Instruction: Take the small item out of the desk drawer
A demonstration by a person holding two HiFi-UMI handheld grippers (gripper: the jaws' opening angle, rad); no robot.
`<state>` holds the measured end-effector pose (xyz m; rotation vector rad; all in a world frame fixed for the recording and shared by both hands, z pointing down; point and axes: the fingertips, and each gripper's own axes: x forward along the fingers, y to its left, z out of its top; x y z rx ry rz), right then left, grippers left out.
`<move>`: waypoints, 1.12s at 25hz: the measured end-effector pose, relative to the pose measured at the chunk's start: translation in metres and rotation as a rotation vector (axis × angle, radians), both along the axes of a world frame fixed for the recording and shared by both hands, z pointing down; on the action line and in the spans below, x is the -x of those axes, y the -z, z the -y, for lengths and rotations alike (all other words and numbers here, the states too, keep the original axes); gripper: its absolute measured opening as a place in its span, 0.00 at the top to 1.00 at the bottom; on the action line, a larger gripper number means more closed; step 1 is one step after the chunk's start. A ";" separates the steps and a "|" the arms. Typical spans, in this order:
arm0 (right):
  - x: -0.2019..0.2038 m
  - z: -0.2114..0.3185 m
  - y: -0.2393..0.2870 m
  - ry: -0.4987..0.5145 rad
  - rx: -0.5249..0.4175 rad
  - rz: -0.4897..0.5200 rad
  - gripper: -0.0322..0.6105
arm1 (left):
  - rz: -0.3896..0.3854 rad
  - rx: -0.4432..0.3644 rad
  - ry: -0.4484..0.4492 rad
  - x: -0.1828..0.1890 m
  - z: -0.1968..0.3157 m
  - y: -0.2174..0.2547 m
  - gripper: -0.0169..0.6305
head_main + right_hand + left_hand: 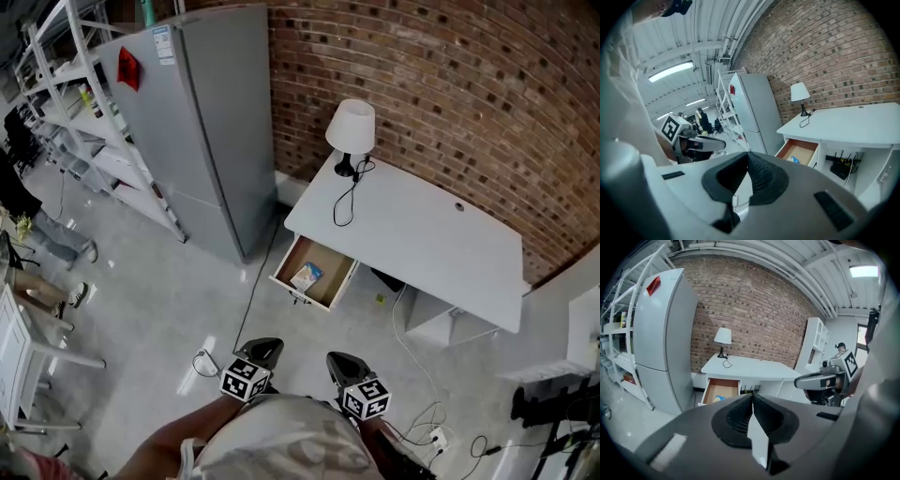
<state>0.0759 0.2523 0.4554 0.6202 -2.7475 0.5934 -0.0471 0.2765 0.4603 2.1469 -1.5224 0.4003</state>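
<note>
Small item (307, 276): blue-and-white packet, flat on the floor of the open desk drawer (327, 290), about mid-drawer. Too small for me to read its long axis.

Left gripper (267, 345): low in the head view, tipped gently downward. Jaws clenched tip to tip, nothing between them. In its own view the drawer (721, 389) sits ahead and slightly left of the jaw line, with the packet (719, 398) just showing above the gripper body.

Right gripper (339, 359): beside the left one, also tipped gently down. Its pads meet at the tips and it carries nothing. From its camera the drawer (799, 152) lies ahead and to the right, the packet (793, 159) on the wooden floor.

Key relation: the packet lies forward of both grippers, well apart from them, roughly on the line between the two. I judge neither has a real advantage, with the left perhaps marginally closer. Whichever goes in has to part its jaws first and come down from above, since the drawer front faces me.

Room, left to right: grey refrigerator (202, 122) stands close on the drawer's left, so that side is tight. A black cable (248, 314) trails over the floor between me and the drawer. The white desk (422, 244) overhangs the drawer's back end. The drawer's top is open, with more free floor on the right.
</note>
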 end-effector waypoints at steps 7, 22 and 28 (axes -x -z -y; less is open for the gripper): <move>-0.002 -0.005 -0.004 -0.005 0.015 -0.008 0.94 | 0.000 0.018 0.025 0.000 -0.013 -0.006 0.95; -0.036 -0.023 -0.024 -0.017 0.037 -0.027 0.94 | 0.035 0.047 0.022 -0.037 -0.026 -0.015 0.95; -0.050 -0.033 -0.028 -0.053 0.060 -0.039 0.94 | 0.028 0.056 -0.013 -0.052 -0.024 -0.014 0.95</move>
